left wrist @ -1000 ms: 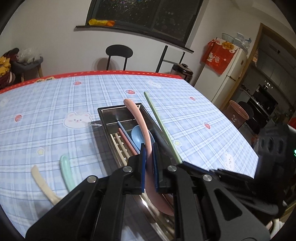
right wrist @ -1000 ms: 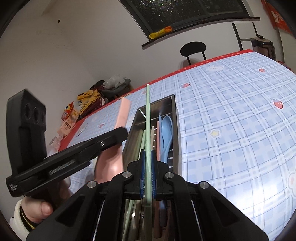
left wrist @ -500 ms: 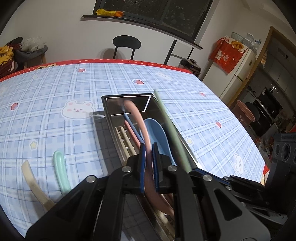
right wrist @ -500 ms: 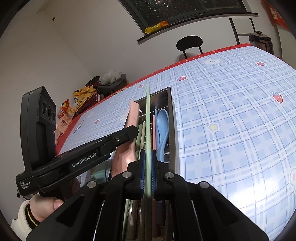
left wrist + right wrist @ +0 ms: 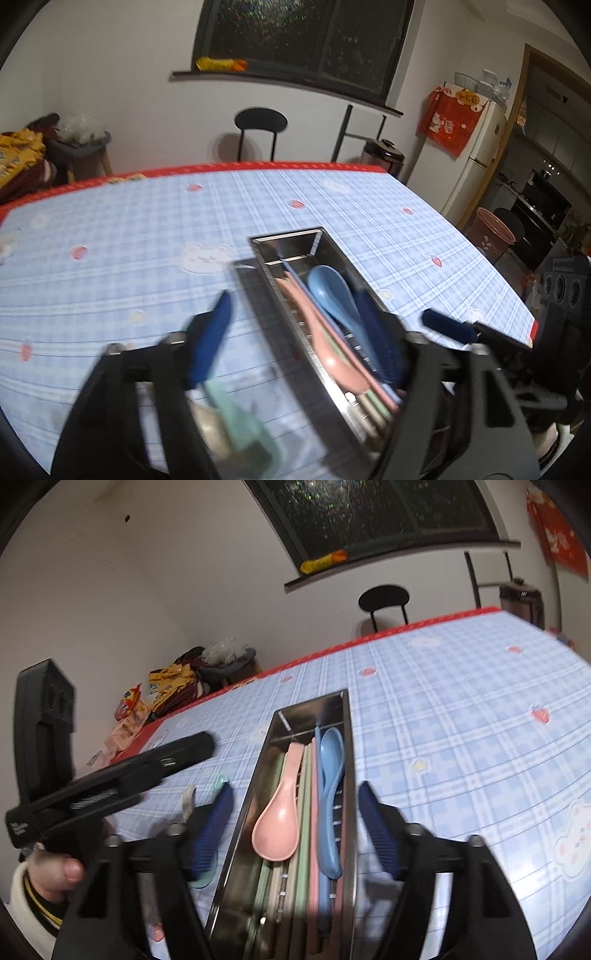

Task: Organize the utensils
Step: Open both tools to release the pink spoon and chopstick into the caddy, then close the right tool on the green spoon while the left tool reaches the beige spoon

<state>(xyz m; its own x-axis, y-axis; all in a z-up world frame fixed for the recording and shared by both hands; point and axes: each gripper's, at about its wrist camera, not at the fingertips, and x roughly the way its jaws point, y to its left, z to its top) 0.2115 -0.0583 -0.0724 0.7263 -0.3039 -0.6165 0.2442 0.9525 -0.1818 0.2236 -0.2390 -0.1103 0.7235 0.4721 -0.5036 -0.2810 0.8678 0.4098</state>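
A steel utensil tray [image 5: 273,731] [image 5: 291,234] lies lengthwise on the blue plaid tablecloth. In it lie a pink spoon [image 5: 279,823] [image 5: 325,339], a blue spoon [image 5: 330,775] [image 5: 332,291], and green and pink chopsticks [image 5: 304,830]. My right gripper [image 5: 295,823] is open and empty, its fingers either side of the tray. My left gripper [image 5: 295,339] is open and empty above the tray's near end. A mint spoon [image 5: 236,417] and a beige spoon [image 5: 188,799] lie on the cloth left of the tray.
The table's red edge [image 5: 258,168] runs along the far side, with a black chair [image 5: 260,125] behind it. A fridge [image 5: 476,147] and a bin [image 5: 493,236] stand at the right. My left gripper's body [image 5: 110,786] sits left of the tray.
Both grippers have opened. The pink spoon left my left gripper and the green chopstick left my right gripper; both now lie in the tray.
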